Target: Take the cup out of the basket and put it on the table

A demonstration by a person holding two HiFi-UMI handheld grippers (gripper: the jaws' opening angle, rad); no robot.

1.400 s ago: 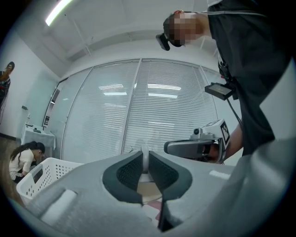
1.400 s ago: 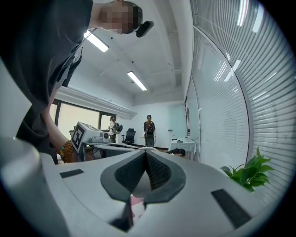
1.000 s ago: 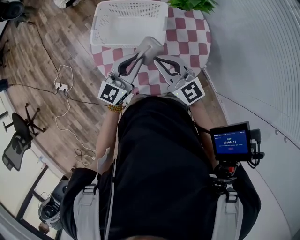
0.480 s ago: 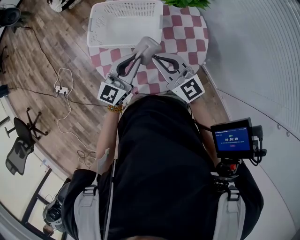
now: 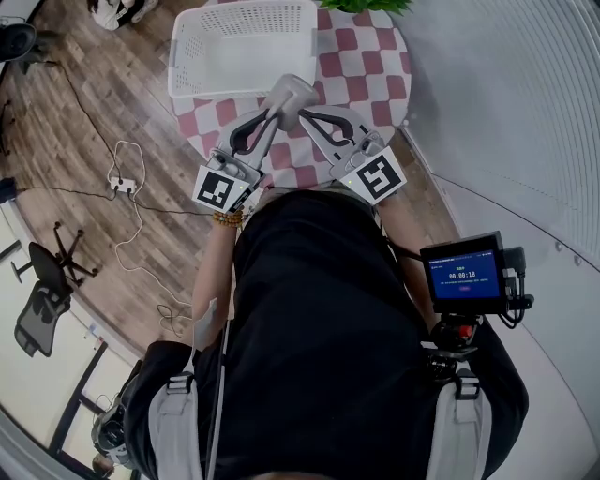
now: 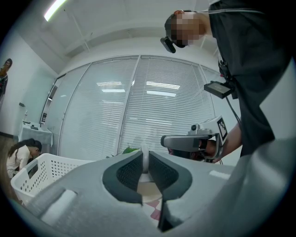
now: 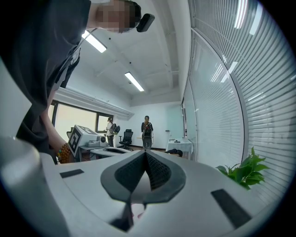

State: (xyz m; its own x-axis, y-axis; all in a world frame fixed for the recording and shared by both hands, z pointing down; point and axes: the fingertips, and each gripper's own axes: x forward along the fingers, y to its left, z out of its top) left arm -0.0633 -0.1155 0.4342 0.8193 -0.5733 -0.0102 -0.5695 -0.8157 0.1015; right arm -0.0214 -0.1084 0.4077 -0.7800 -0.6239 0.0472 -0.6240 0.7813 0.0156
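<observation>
Beyond cup in L tongs: basket; plant; checked table

A red-and-white check is worn by the table. The basket is coloured white, the cup pale grey, the plant green. The left gripper and the right gripper are coloured grey, with black-and-white square markers.

view: head cam drifted; basket & table now slightly further left in frame
screen: timer readout ticked up
office chair: lower in frame
</observation>
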